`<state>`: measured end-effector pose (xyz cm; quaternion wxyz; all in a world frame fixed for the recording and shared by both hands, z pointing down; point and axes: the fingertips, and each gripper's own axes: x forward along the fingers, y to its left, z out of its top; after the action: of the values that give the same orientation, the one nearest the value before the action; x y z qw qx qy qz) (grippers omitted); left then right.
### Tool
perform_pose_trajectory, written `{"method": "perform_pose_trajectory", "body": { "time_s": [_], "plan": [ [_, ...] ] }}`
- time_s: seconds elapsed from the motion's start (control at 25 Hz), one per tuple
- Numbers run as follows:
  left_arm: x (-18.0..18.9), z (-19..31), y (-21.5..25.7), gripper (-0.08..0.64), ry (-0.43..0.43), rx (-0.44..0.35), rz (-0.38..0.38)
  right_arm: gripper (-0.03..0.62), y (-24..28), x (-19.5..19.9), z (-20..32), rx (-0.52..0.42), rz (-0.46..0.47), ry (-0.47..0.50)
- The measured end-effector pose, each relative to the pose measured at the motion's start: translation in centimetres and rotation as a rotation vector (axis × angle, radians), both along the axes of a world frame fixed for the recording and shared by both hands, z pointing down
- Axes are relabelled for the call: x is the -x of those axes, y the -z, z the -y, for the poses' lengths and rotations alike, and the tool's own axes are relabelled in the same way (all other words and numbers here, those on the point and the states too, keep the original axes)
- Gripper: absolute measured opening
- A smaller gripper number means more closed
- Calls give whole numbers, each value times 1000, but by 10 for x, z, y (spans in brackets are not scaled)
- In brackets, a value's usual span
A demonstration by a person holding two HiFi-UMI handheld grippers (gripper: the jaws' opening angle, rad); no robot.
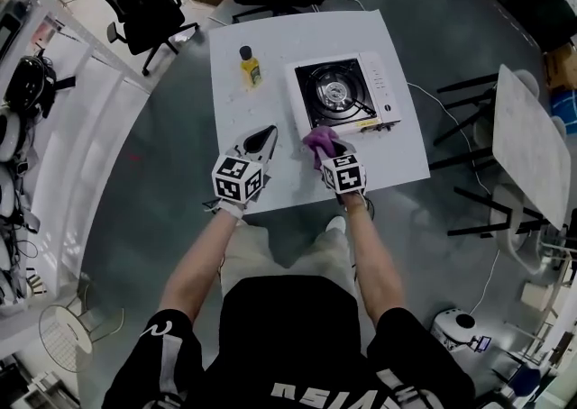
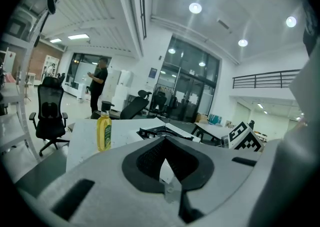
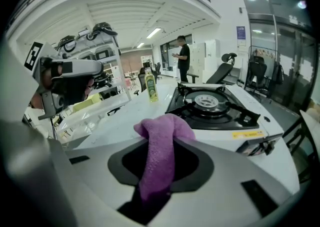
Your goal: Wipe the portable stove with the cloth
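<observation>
Portable stove point(image 1: 379, 83) sits on the far right part of the white table point(image 1: 270, 38), its black burner and pan supports bare, with nothing on top; in the right gripper view the stove point(image 3: 212, 103) lies directly ahead of the jaws. Just beside its near left corner hangs the purple cloth point(image 1: 320, 139), bunched and draped out of the right gripper point(image 1: 323, 150), whose jaws are clamped on the cloth point(image 3: 162, 151) so that a rounded fold stands up over them. No cloth appears to be touching the stove's casing yet, so the step in hand looks like the approach, with wiping itself not begun. The left gripper point(image 1: 266, 135) hovers over bare table to the left, well apart from the stove, its jaws drawn together at the tips with nothing between them point(image 2: 167, 158). A yellow bottle point(image 1: 250, 66) stands farther back on the table, left of the stove. Next, the right gripper likely needs to carry the fold onto the white casing or top plate and press it flat enough to drag across, while avoiding a snag on the raised pan supports.
</observation>
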<state>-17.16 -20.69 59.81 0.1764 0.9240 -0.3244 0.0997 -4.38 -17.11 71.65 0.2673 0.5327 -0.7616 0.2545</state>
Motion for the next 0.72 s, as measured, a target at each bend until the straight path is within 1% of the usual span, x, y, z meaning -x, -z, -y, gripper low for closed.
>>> {"method": "perform_pose_trajectory", "body": {
  "time_s": [0.12, 0.28, 0.44, 0.6, 0.72],
  "plan": [
    [17, 6, 0, 9, -26, 10, 0, 101, 3, 20, 2, 6, 2, -10],
    [36, 10, 4, 9, -71, 25, 3, 101, 19, 44, 3, 1, 13, -44],
    [54, 22, 19, 9, -114, 24, 1, 101, 38, 63, 8, -18, 27, -115],
    [64, 25, 31, 9, -165, 22, -1, 101, 50, 74, 13, -24, 10, -181],
    [69, 27, 30, 9, -189, 28, 2, 100, 49, 78, 13, -20, -2, -226]
  ]
}}
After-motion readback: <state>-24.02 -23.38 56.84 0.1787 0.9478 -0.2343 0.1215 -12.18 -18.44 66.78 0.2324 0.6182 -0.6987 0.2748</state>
